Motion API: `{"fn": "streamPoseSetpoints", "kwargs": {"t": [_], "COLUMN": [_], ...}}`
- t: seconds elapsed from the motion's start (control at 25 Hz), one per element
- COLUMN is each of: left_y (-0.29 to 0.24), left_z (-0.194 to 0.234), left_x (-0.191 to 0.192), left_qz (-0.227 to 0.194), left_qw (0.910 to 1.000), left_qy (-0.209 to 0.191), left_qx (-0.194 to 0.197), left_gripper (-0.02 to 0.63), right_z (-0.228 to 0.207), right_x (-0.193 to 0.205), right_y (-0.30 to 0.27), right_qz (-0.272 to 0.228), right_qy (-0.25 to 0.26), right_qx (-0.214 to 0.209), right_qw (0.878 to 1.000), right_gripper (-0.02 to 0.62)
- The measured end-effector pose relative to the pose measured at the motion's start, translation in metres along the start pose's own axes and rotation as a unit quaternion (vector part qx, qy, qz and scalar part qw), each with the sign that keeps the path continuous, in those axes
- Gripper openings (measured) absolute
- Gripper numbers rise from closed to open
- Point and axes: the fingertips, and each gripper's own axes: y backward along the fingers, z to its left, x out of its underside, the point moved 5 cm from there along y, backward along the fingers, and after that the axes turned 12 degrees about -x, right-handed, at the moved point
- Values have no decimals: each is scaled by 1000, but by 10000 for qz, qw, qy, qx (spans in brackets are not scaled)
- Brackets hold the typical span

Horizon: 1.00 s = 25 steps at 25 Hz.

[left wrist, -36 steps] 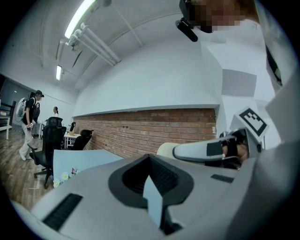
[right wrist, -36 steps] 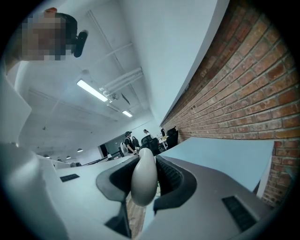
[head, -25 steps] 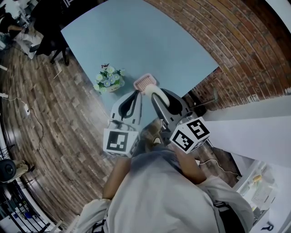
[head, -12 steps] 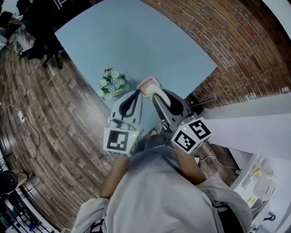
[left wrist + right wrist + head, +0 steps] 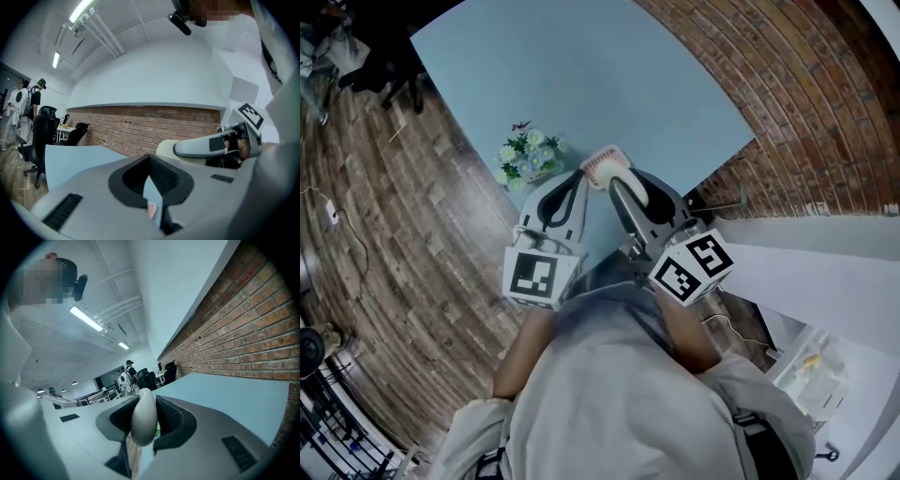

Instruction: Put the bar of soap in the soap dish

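1 soap bar [image 5: 143,420] rides in right tool [image 5: 617,184] beside soap dish [image 5: 602,165]; left tool [image 5: 151,164] closed.

The soap dish [image 5: 602,167] is partly covered in the head view by the tips of the left gripper [image 5: 579,182] and the right gripper [image 5: 625,184]; in the left gripper view only a pink scrap of it shows through the slit behind the closed jaws; the bar of soap [image 5: 143,418] has its lower end sunk behind the right jaws that clamp it, and a green speck beside it is too small to name; the person's torso [image 5: 609,394] hides the near edge of the table [image 5: 581,75] and runs off the bottom edge; the table's far corner is cut off at the top; the clutter [image 5: 811,370] at lower right is too blurred to tell.
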Motion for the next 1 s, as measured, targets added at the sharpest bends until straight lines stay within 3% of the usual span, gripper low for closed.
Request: {"fn": "streamPoseSetpoints", "kwargs": {"t": [0.2, 0.36, 0.76, 1.0], "left_y": [-16, -32, -52, -57], "left_z": [-1, 2, -3, -2], "left_x": [4, 13, 32, 49], "left_qz": [144, 80, 270, 166], "left_qw": [9998, 9996, 9984, 9985], "left_qy": [101, -104, -148, -94], "left_qx": [-130, -242, -479, -522], "left_gripper": [3, 3, 3, 3], "right_z": [-20, -36, -70, -88], "right_x": [2, 5, 19, 37], "right_y": [-9, -15, -26, -33], "right_qz": [210, 406, 960, 1296], "right_qy": [-51, -66, -114, -232], "right_qx": [-149, -268, -652, -965], "right_qw": [9997, 9988, 9932, 9866], "right_gripper": [115, 115, 115, 115]}}
